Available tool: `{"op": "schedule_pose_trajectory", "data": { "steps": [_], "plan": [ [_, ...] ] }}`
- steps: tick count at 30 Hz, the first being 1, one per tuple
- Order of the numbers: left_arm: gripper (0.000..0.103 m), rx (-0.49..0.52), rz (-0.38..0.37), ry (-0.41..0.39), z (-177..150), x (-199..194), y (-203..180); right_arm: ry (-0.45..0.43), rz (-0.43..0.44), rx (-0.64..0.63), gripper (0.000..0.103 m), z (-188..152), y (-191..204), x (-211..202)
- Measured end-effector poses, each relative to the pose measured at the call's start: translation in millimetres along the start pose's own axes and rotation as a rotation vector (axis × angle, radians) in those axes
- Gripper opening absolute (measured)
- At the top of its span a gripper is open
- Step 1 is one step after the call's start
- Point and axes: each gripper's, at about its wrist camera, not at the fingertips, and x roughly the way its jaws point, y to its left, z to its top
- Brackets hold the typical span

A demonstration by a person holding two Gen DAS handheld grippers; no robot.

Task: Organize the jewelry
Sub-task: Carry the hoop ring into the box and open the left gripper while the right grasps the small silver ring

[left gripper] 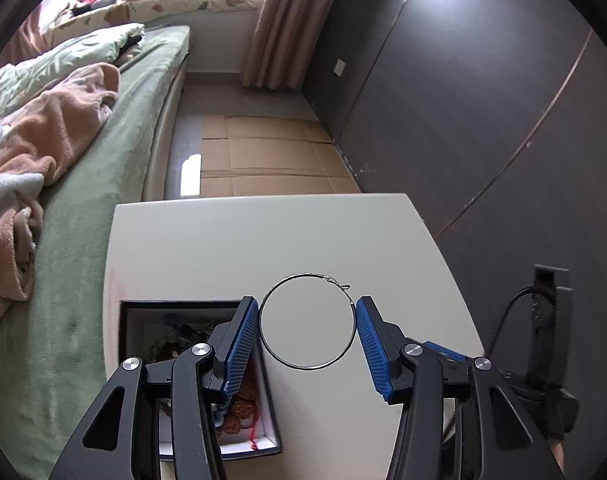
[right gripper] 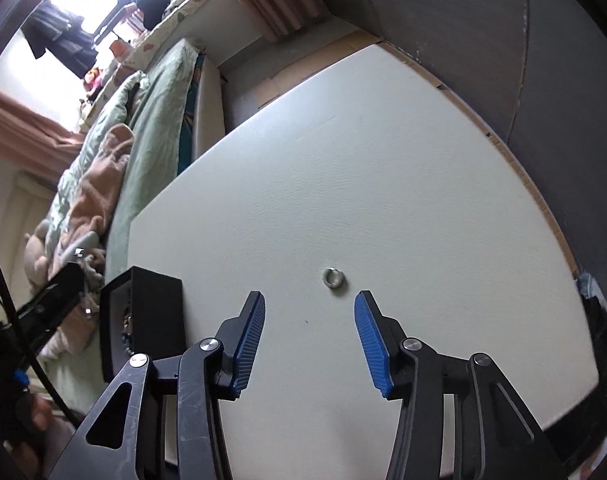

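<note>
Left tongs [left gripper: 307, 320] spread wide, grasping nothing; their blue ribbed pads [left gripper: 239, 344] flank a large thin silver hoop earring [left gripper: 345, 344] that lies flat on the white counter [left gripper: 263, 240]; the hoop's rim sits right at both pad tips, contact cannot be confirmed; its clasp faces the far right side. A black jewelry box [left gripper: 123, 332] with white inner walls sits on the counter to the left, partly behind the left finger; tangled beads and a red cord are visible inside. Right tongs [right gripper: 309, 312] likewise released, empty, low over the counter [right gripper: 383, 160]; a small silver ring [right gripper: 332, 278] lies on the surface just ahead of the gap, nearer the right pad, not touching either; the black box [right gripper: 155, 312] stands to the left. A bed with green sheet [left gripper: 103, 168] and a peach blanket [left gripper: 43, 132] runs beside the counter.
</note>
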Motion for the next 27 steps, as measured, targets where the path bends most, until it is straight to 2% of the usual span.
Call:
{"op": "schedule_pose_trajectory", "data": {
  "steps": [3, 11, 12, 13, 16, 23, 25, 27],
  "plan": [
    [0.052, -0.017, 0.001, -0.004, 4.2, -1.0, 9.4, 0.021, -0.030, -0.007, 0.043, 2.0, 2.8, 11.1],
    [0.052, -0.043, -0.003, -0.008, 15.8, -0.7, 24.5, 0.026, -0.083, -0.035, 0.042, 8.8, 10.6, 21.1],
    [0.052, -0.045, -0.005, -0.009, 17.1, -0.7, 25.3, 0.024, -0.096, -0.049, 0.040, 9.2, 13.4, 21.9],
    [0.052, -0.046, -0.006, -0.011, 18.6, -0.6, 26.1, 0.029, -0.107, -0.061, 0.033, 9.7, 15.8, 23.3],
    [0.052, -0.046, -0.009, -0.013, 21.8, 0.0, 27.0, 0.024, -0.177, -0.127, 0.026, 9.4, 25.4, 25.9],
    [0.052, -0.044, -0.009, -0.013, 24.7, 0.0, 27.5, 0.009, -0.294, -0.235, 0.025, 6.5, 40.7, 28.4],
    [0.052, -0.042, -0.008, -0.011, 25.7, 0.0, 28.2, 0.007, -0.346, -0.263, 0.015, 5.2, 43.7, 28.7],
    [0.052, -0.043, -0.004, -0.012, 26.1, -0.7, 29.6, 0.011, -0.342, -0.259, 0.015, 4.9, 42.0, 26.1]
  ]
}}
